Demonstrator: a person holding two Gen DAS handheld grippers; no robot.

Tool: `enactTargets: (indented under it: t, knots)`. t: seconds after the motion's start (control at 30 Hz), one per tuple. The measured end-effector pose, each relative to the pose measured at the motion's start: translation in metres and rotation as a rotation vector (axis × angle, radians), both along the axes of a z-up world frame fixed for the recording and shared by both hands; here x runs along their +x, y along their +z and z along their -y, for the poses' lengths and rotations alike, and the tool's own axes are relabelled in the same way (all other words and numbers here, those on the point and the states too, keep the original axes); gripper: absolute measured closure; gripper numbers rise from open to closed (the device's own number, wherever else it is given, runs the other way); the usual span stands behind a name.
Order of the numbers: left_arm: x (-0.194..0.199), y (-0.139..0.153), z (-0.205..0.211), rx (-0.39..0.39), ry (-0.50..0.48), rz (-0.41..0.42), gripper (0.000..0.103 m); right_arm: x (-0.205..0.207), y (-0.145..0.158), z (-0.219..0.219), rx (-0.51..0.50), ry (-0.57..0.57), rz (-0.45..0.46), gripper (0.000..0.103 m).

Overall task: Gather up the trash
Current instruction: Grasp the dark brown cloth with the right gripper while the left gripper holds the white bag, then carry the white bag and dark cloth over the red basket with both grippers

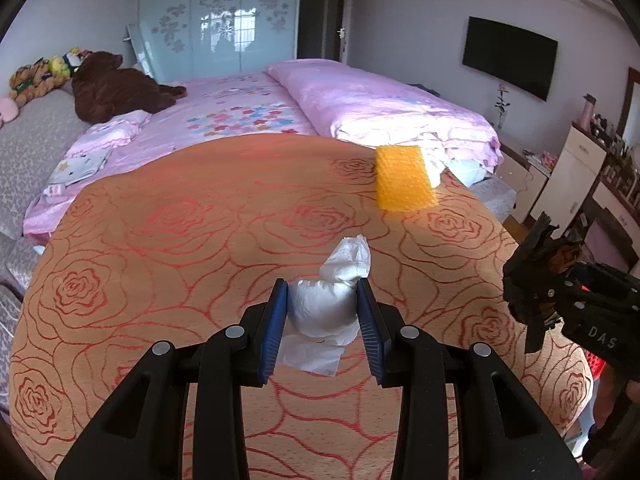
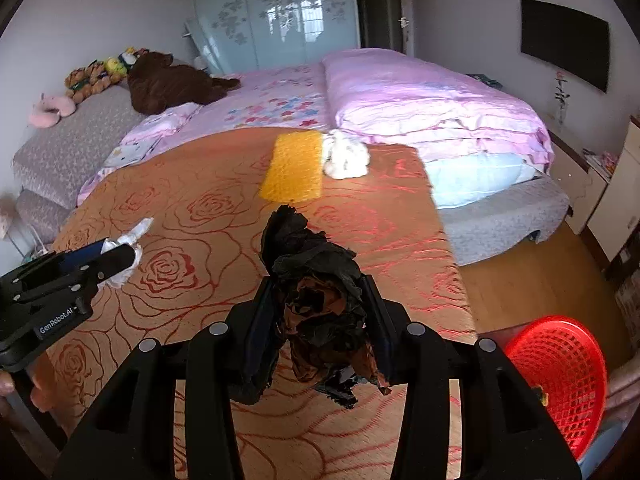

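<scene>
Left tongs (image 1: 323,308) were clamped on a white tissue wad (image 1: 326,312), held just above the near middle of the rose-print desk (image 1: 160,240). Right tongs (image 2: 320,312) gripped a black and brown crumpled wrapper (image 2: 320,300), off to the right. Both scraps looked featherlight and squishy, so I'd say pinching the fat middle was the way to go, since the loose tails would probably slip. A yellow sponge (image 2: 294,168) and a white cloth bundle (image 2: 346,156) sat at the far edge, and a red basket (image 2: 560,380) waited near right, below desk level.
</scene>
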State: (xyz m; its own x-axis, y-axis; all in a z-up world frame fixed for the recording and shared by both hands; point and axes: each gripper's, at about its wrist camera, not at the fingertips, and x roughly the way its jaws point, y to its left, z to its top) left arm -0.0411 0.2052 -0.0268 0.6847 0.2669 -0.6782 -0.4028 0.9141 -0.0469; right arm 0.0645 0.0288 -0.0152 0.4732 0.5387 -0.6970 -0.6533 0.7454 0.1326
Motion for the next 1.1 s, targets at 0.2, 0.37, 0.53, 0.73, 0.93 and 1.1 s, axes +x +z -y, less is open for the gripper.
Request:
enactTargets:
  t: [0.2, 0.37, 0.53, 0.73, 0.93, 1.1]
  knots:
    - [0.011, 0.002, 0.022, 0.015, -0.059, -0.007, 0.069, 0.005, 0.005, 0.024, 0.009, -0.056, 0.009, 0.06]
    - [0.023, 0.006, 0.045, 0.035, -0.118, -0.009, 0.069, 0.01, 0.008, 0.051, 0.018, -0.113, 0.015, 0.061]
    - [0.036, 0.011, 0.067, 0.049, -0.176, -0.01, 0.069, 0.017, 0.01, 0.078, 0.02, -0.17, 0.023, 0.061]
    - [0.052, 0.016, 0.093, 0.066, -0.24, -0.008, 0.069, 0.022, 0.014, 0.105, 0.02, -0.223, 0.04, 0.06]
    - [0.068, 0.02, 0.123, 0.077, -0.302, -0.008, 0.069, 0.025, 0.019, 0.131, 0.026, -0.276, 0.057, 0.06]
    - [0.08, 0.021, 0.144, 0.09, -0.344, -0.009, 0.069, 0.029, 0.023, 0.152, 0.031, -0.32, 0.066, 0.06]
